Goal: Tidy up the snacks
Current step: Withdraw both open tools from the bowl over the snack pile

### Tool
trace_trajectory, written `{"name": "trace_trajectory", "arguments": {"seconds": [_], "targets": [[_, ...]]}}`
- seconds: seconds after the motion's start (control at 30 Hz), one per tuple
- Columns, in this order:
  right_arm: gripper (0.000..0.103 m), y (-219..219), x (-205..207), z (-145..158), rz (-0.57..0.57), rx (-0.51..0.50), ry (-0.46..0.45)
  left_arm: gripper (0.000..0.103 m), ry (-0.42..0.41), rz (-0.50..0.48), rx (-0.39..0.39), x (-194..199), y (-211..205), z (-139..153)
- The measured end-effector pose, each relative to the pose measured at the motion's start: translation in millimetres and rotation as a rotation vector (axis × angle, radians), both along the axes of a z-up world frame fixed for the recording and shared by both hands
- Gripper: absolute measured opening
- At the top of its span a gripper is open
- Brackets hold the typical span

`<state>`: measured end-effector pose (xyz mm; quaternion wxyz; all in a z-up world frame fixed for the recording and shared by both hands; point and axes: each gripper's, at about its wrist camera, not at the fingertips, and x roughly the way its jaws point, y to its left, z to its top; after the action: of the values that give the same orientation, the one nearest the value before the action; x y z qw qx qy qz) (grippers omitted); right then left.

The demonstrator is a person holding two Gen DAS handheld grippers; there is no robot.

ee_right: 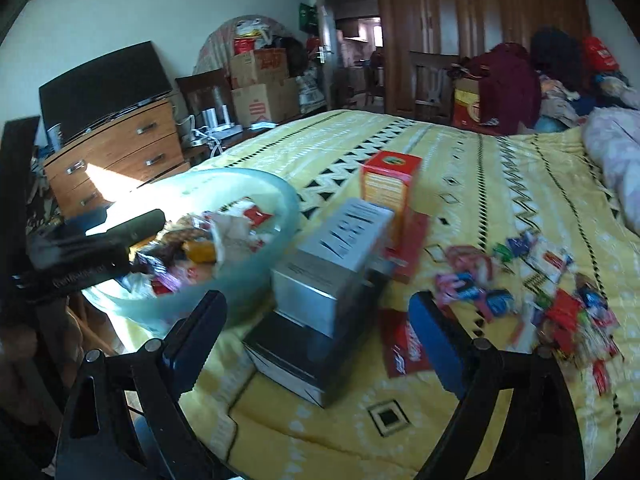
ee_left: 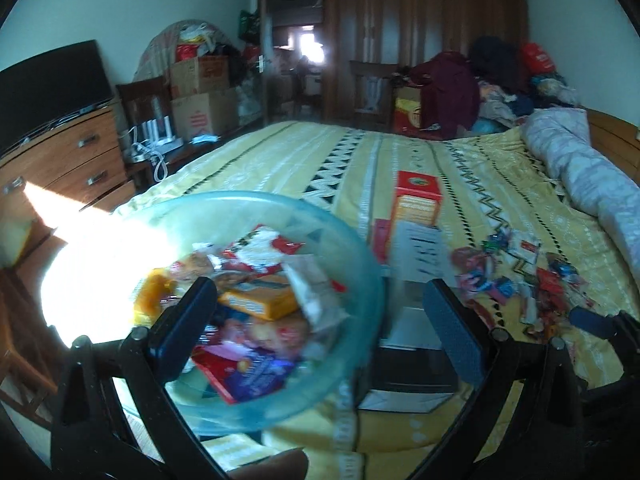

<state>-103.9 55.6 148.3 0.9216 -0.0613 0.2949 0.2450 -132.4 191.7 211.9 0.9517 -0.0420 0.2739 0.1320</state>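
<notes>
A translucent teal bowl full of wrapped snacks sits on the yellow bed, also in the right wrist view. My left gripper is open, hovering over the bowl's right rim. My right gripper is open and empty above stacked grey and black boxes. An orange box stands behind them, also in the left wrist view. Loose candy wrappers lie scattered to the right; they also show in the left wrist view. A flat red packet lies by the boxes.
A wooden dresser with a TV stands left of the bed. Cardboard boxes and a chair are stacked behind it. A rolled quilt lies at the right. Clothes are piled by the wardrobe.
</notes>
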Motion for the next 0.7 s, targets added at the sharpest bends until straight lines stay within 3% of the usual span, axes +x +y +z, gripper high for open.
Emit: {"name": "trace_trajectory", "arguments": {"seconds": [0.13,0.33,0.47,0.7], "targets": [[0.097,-71,-1,-34,-0.118,-0.006,0.085,0.103,0.043,-0.161,0.003,9,-71,-19],[0.097,-153,5,-82,-0.239,0.007,0.192,0.103,0.233,-0.348,-0.023,39,-146,-95],[0.097,-189,17,-106,-0.268,-0.011,0.212,0.103,0.324,-0.367,-0.052,67,-166,-139],[0.097,-243,53,-140,-0.34,-0.013,0.269,0.103,0.386,-0.338,-0.065,98,-188,-177]]}}
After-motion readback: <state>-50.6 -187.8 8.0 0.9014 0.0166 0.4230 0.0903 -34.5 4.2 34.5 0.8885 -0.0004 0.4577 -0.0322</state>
